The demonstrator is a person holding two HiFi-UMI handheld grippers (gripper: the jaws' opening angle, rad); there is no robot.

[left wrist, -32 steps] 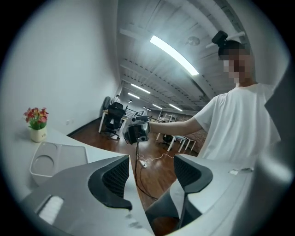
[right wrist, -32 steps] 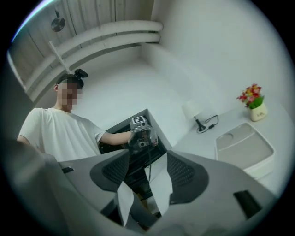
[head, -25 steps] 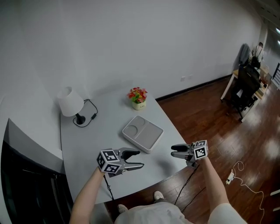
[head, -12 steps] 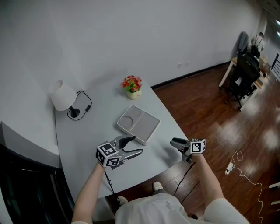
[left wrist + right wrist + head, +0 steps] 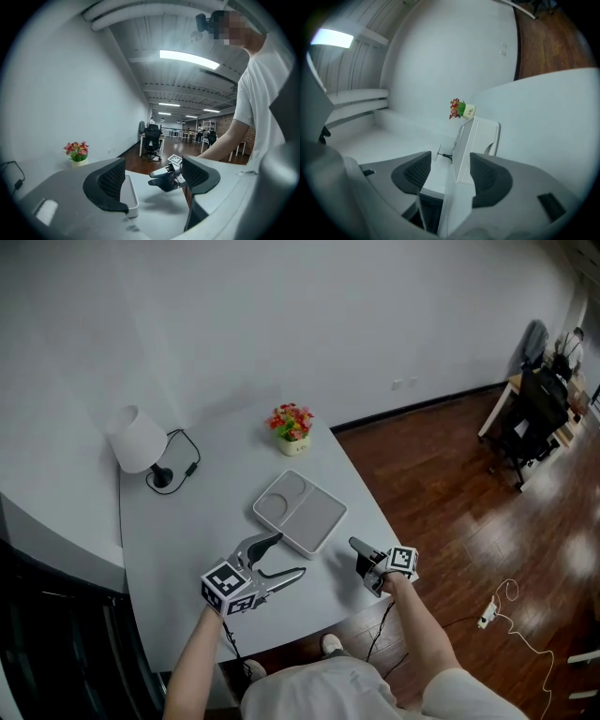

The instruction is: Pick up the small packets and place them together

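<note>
No small packets show in any view. A white two-compartment tray (image 5: pixel 314 512) lies empty on the grey table (image 5: pixel 197 531). My left gripper (image 5: pixel 286 556) hovers just in front of the tray's near-left corner. Its jaws have just been opening and stand open with nothing between them. In the left gripper view (image 5: pixel 154 183) the tray's edge (image 5: pixel 130 199) and the right gripper (image 5: pixel 166 176) show beyond the jaws. My right gripper (image 5: pixel 361 554) is low at the table's near right edge, rolled on its side and open. The right gripper view (image 5: pixel 450 176) looks along the table at the tray (image 5: pixel 485 131).
A white lamp (image 5: pixel 136 440) with a black cable stands at the table's far left, and a flower pot (image 5: pixel 292 427) at the far edge. The table's right edge drops to a wooden floor (image 5: pixel 450 484). A desk and chairs (image 5: pixel 544 399) stand far right.
The left gripper's jaws have spread wider. The right gripper has sunk toward the table's edge, rolled onto its side and moved left, nearer the tray.
</note>
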